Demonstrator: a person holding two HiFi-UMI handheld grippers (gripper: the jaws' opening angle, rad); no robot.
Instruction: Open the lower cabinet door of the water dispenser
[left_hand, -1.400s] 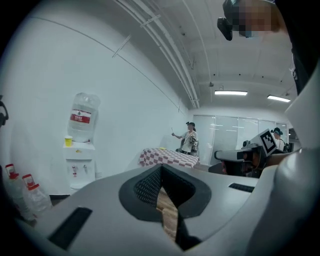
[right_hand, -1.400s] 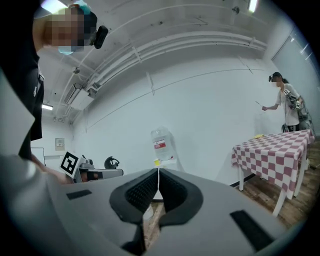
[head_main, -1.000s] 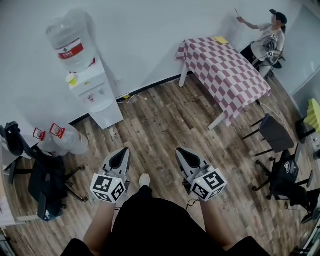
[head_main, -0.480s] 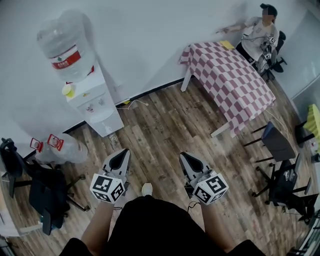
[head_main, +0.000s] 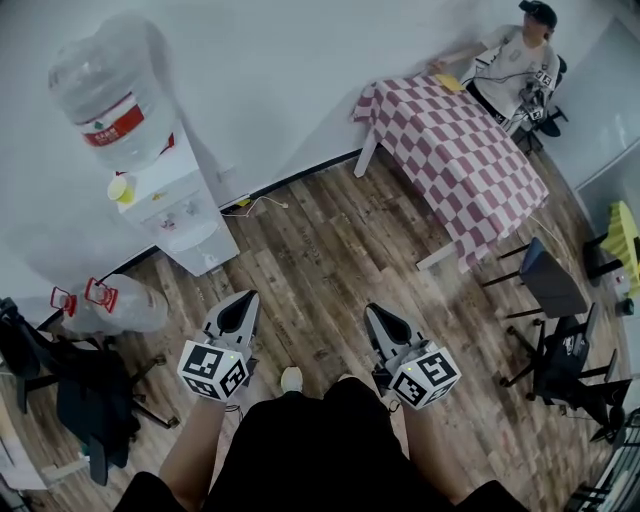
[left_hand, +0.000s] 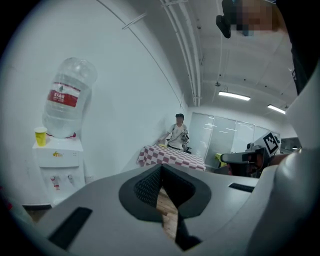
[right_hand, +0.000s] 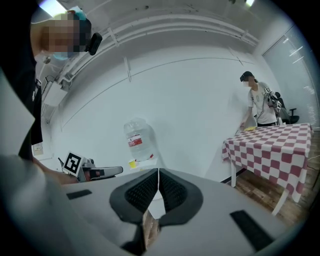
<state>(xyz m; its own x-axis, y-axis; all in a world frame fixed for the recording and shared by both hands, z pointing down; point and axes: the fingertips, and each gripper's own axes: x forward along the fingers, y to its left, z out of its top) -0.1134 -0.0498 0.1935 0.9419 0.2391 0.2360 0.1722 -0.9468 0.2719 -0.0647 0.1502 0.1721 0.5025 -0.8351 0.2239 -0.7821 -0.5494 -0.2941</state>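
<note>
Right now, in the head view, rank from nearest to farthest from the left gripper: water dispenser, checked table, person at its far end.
From the left gripper:
1. Water dispenser, ahead, slightly left.
2. Checked table, far right.
3. Person, beyond the table.

Left gripper (head_main: 246, 302) and right gripper (head_main: 374, 314) held out low in front of the body, side by side, well apart. Both point forward, tilted slightly down. Fingers (left_hand: 145, 187) closed pad to pad on each, nothing between. Marker cubes (head_main: 213, 370) face up; forearms (head_main: 190, 445) extended behind them.
</note>
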